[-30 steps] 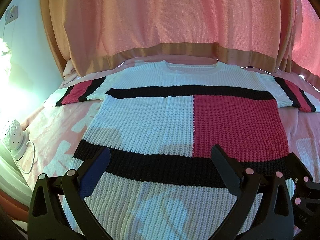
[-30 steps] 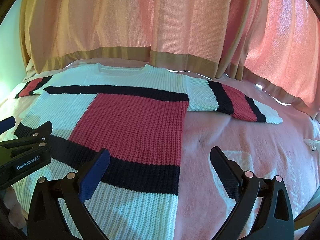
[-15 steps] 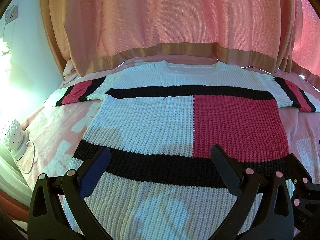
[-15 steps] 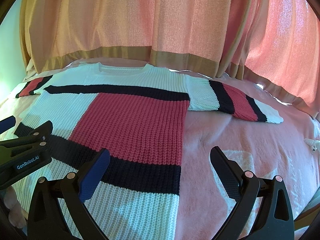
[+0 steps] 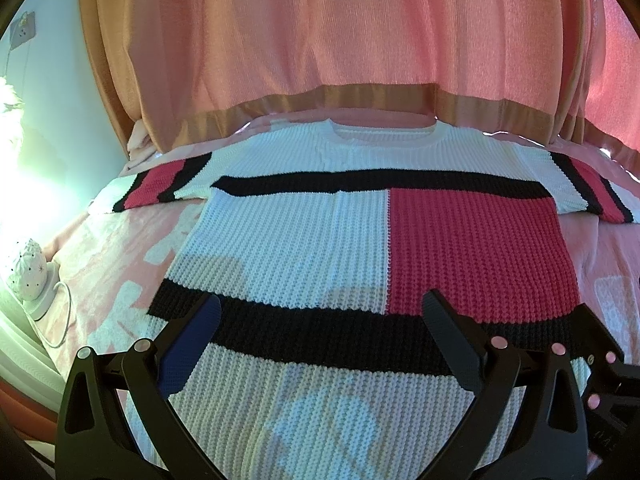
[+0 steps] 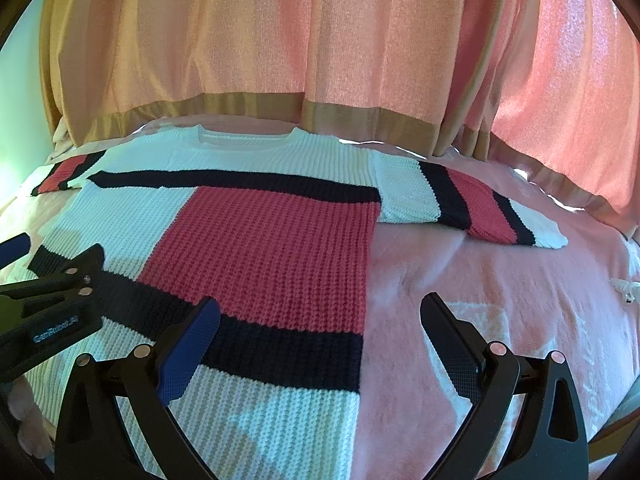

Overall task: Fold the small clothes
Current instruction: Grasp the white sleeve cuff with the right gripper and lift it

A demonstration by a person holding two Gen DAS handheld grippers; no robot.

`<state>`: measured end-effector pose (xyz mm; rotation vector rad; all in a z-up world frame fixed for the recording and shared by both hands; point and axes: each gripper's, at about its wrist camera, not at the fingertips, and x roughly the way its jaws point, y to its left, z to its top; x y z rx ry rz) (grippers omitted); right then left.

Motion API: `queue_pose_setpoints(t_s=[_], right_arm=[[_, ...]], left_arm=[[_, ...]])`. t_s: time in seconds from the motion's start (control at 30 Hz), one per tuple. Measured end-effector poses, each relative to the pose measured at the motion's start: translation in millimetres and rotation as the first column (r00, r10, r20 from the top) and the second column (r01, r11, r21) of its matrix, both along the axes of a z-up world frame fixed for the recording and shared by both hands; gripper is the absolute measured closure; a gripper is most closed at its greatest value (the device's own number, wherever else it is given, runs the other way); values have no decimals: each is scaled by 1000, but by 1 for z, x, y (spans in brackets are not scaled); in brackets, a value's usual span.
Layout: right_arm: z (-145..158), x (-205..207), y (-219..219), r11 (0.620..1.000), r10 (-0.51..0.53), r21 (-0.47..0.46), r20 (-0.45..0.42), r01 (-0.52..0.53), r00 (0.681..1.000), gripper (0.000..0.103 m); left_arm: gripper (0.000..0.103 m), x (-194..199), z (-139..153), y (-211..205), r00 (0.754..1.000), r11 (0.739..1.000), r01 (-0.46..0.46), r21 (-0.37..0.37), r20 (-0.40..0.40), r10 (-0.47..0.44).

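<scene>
White, black and red colour-block knit sweater [image 5: 320, 240] flat on pink blanketed bed [image 6: 500, 300], mid frame, sleeves spread; left gripper [image 5: 320, 344] and right gripper [image 6: 316, 344] above hem, jaws released, empty

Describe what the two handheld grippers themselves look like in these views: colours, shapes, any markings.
Both are black plastic, with two angled fingers on triangular cut-out frames and round silver pins at the joints. On the left gripper and the right gripper, one finger carries a blue textured pad and the other a black textured pad. Seen from the right camera, the left gripper's side bears a white "GenRobot.AI" label.
</scene>
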<state>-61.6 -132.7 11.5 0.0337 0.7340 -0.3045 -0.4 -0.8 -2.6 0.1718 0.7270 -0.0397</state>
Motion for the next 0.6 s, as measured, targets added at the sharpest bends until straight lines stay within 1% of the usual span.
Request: queue_pose_setpoints(t_s=[0.07,0.1,0.17,0.23,0.3,0.37,0.43,0.5,0.53,0.57,0.6], right_arm=[[4,1,-10,1000,-11,5,5,11,1000,5],[8,1,-20,1000,-25,9,8,24,1000,5],[18,0,-43,999,-52,13,29,52,998,5],[31,0,-80,995,-93,39,38,91,995,5],[43,2,-125,988,-132,86,44,128,990,5],[54,10,-183,975,-168,155,41,160,985,5],[50,20,-235,960,-204,201,16,197,979,5],[35,31,-283,937,-254,241,-30,254,967,5],[24,34,-306,922,-288,256,-49,291,956,5],[10,38,-332,900,-324,287,-65,328,944,5],[0,39,-348,884,-342,313,-70,346,937,5]], left_arm=[[5,0,8,2,1000,1000,-8,1,7,8],[5,1,14,4,1000,1000,-4,-18,6,4],[5,7,34,11,1000,996,0,-91,-10,-1],[5,16,60,18,1000,986,14,-168,11,-12],[5,26,79,20,999,977,17,-214,46,-8],[5,39,95,19,996,968,34,-250,93,-11],[5,51,97,13,992,968,34,-248,125,-3],[5,63,89,7,992,972,20,-233,129,10],[5,70,80,5,993,974,2,-225,117,25],[5,77,71,3,996,975,-26,-220,83,45],[5,83,65,2,998,973,-34,-226,48,46]])
